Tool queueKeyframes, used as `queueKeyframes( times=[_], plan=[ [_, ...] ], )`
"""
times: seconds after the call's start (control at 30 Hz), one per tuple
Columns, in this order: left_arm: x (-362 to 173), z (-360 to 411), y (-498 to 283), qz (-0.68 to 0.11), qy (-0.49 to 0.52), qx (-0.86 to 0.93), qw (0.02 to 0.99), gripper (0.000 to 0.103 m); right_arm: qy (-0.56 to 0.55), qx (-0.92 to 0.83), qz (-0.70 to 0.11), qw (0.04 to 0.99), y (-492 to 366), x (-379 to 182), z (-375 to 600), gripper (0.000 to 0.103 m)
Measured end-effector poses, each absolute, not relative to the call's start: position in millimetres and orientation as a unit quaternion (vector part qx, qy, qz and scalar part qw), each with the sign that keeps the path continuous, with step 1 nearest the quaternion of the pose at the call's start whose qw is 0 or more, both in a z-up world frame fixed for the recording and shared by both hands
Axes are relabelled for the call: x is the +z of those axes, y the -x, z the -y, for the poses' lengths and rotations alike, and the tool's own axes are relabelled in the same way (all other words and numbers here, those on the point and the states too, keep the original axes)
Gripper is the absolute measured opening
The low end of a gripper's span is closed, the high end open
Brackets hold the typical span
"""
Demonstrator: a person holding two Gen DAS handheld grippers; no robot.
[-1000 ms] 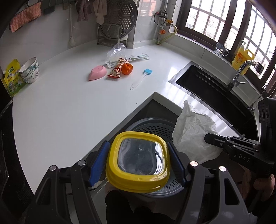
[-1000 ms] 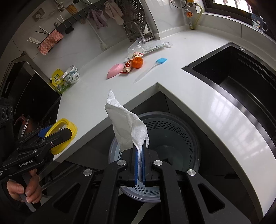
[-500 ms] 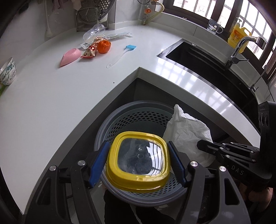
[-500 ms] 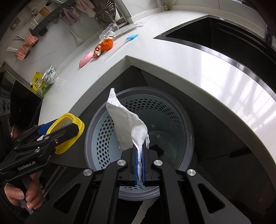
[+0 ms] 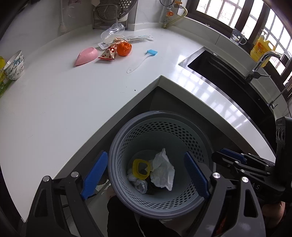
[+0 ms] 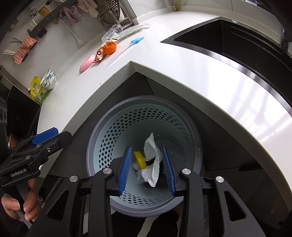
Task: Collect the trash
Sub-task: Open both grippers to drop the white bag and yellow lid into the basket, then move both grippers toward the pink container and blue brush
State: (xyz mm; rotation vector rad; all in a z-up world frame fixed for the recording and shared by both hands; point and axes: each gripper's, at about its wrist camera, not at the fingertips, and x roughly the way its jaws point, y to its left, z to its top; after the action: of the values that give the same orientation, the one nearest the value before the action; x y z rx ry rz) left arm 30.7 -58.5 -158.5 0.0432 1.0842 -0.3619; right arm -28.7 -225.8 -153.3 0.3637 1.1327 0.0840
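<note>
A grey perforated trash bin (image 5: 142,127) (image 6: 116,127) stands below the counter corner. Inside it lie a yellow-rimmed lid (image 5: 140,168) (image 6: 139,158), a crumpled white tissue (image 5: 162,171) (image 6: 153,155) and other scraps. My left gripper (image 5: 146,175) is open and empty above the bin, its blue pads spread wide. My right gripper (image 6: 147,167) is open and empty over the bin too. On the counter lie an orange peel (image 5: 124,48) (image 6: 109,47), a snack wrapper (image 5: 108,53) (image 6: 99,53) and a fallen clear plastic cup (image 5: 113,32) (image 6: 112,32).
A pink dish (image 5: 85,58), a blue silicone brush (image 5: 142,61) and stacked bowls (image 5: 14,65) sit on the white counter (image 5: 54,102). The black sink (image 5: 228,80) with a tap (image 5: 261,62) lies to the right. A dish rack (image 5: 111,12) stands at the back.
Both grippers opened over the bin. The yellow lid dropped from the left gripper and the white tissue from the right; both now lie in the bin.
</note>
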Motion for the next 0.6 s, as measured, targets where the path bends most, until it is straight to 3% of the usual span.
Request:
queueKeyframes(
  times=[0.6],
  plan=[
    [-90.2,34.6,-17.4,-0.484,-0.001,-0.140,0.864,0.092,-0.177,0.065,-0.516,0.835,35.0,-101.3,224.2,0.037]
  ],
)
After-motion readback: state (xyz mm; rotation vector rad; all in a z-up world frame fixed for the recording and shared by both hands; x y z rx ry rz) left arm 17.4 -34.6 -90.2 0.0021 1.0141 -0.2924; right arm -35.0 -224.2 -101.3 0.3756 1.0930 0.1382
